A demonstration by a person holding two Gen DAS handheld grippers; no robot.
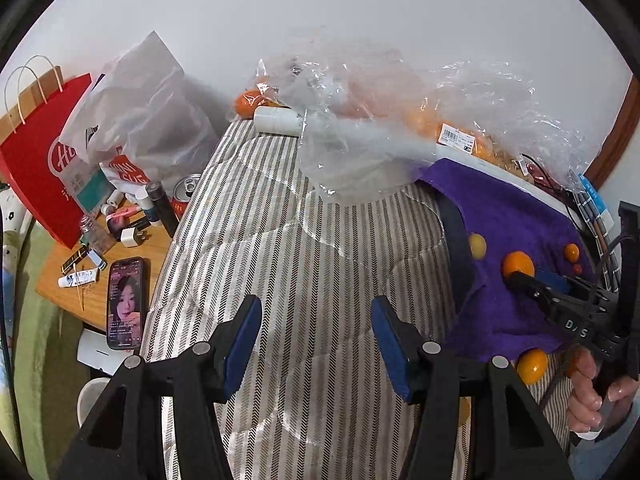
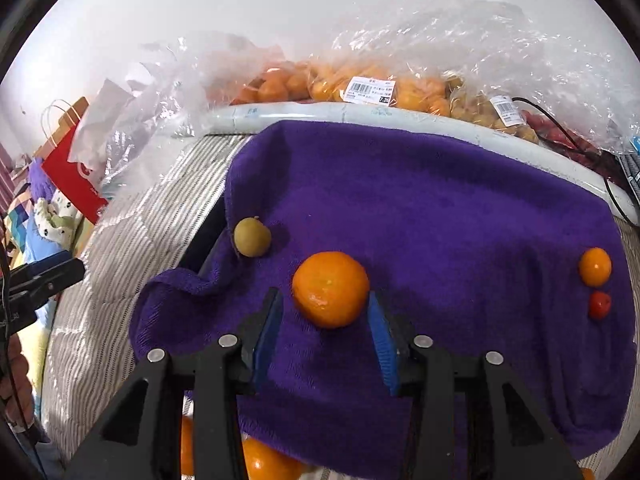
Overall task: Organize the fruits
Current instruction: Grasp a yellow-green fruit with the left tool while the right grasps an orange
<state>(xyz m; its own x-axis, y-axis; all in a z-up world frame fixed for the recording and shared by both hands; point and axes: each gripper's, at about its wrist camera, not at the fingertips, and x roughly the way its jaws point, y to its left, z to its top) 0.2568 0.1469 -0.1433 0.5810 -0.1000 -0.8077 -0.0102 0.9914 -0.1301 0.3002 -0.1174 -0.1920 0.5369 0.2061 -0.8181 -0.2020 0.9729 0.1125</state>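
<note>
A purple towel (image 2: 440, 208) lies on the striped bed. On it sit a large orange (image 2: 330, 289), a yellow-green fruit (image 2: 252, 237), a small orange (image 2: 595, 266) and a small red fruit (image 2: 599, 305). My right gripper (image 2: 325, 322) is open, its blue pads on either side of the large orange's near half; the right pad looks close to it. In the left wrist view my left gripper (image 1: 316, 338) is open and empty over the striped cover, left of the towel (image 1: 508, 216). The right gripper (image 1: 532, 280) shows there at the large orange (image 1: 518, 263).
Clear plastic bags of oranges (image 2: 360, 84) lie behind the towel along a white rail (image 2: 360, 114). More oranges (image 2: 268, 464) lie at the towel's near edge. A wooden side table (image 1: 64, 276) with a phone (image 1: 125, 304), a can and small items stands left, with a red paper bag (image 1: 44, 168).
</note>
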